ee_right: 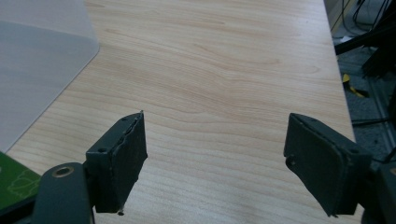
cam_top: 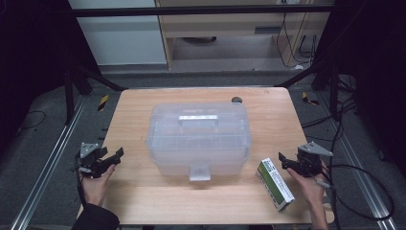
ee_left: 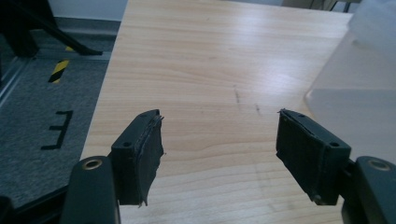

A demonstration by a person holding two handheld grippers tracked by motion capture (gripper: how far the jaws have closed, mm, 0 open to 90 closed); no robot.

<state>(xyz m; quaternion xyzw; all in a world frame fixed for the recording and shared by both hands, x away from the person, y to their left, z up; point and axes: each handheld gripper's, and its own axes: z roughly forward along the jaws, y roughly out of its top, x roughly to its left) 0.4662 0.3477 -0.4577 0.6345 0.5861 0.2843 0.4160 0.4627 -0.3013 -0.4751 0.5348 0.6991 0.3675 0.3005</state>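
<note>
A: From the high view, light falls from overhead onto the wooden table [cam_top: 143, 201], which stands bright against near-black corners left and right. The translucent plastic box [cam_top: 198, 139] carries a pale highlight on its lid and throws a soft shadow toward the near edge.

B: And the close views?

A: In the left gripper view, white glare washes the tabletop's far right and the box wall there is blurred. In the right gripper view, the lighting is even and wood grain reads sharp mid-frame, while the green carton [ee_right: 14, 184] at lower left is soft. All frames look slightly grainy; the high view's far edges curve faintly.
</note>
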